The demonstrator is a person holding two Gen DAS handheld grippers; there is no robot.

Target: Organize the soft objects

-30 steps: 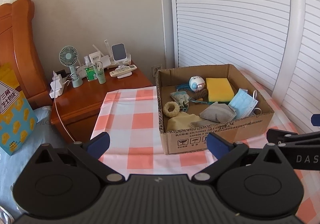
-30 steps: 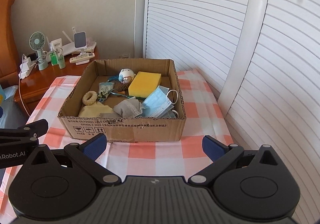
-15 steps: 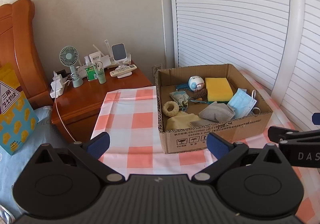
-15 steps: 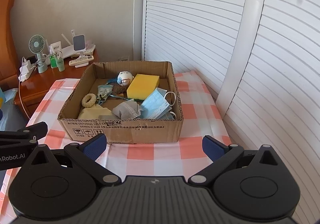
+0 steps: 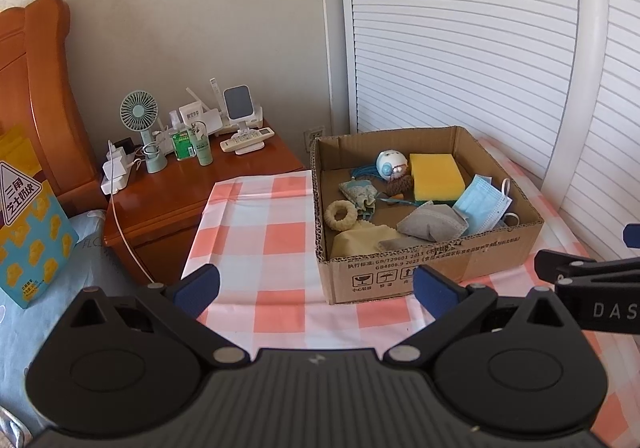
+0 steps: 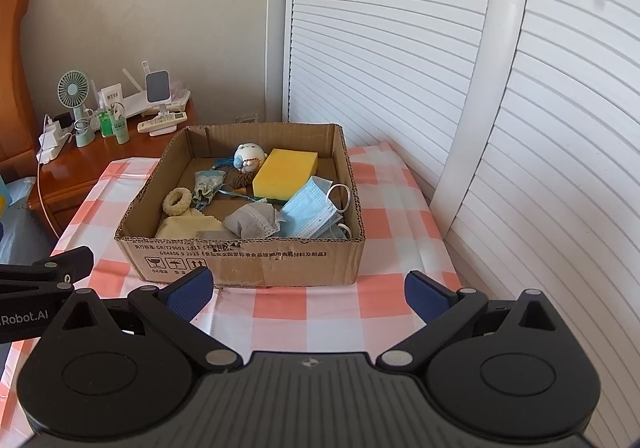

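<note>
Blue-padded, the left gripper [image 5: 316, 288] and right gripper [image 6: 306, 290] are held spread and empty short of the cardboard box [image 6: 248, 260], where the yellow sponge [image 6: 286, 171], face masks [image 6: 310, 213] and plush toy [image 6: 248, 155] are gathered, seemingly already sorted.

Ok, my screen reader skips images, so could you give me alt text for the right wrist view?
An open cardboard box on a checked tablecloth holds a yellow sponge, blue face masks and other soft items. The open right gripper hovers before it, holding nothing.
</note>
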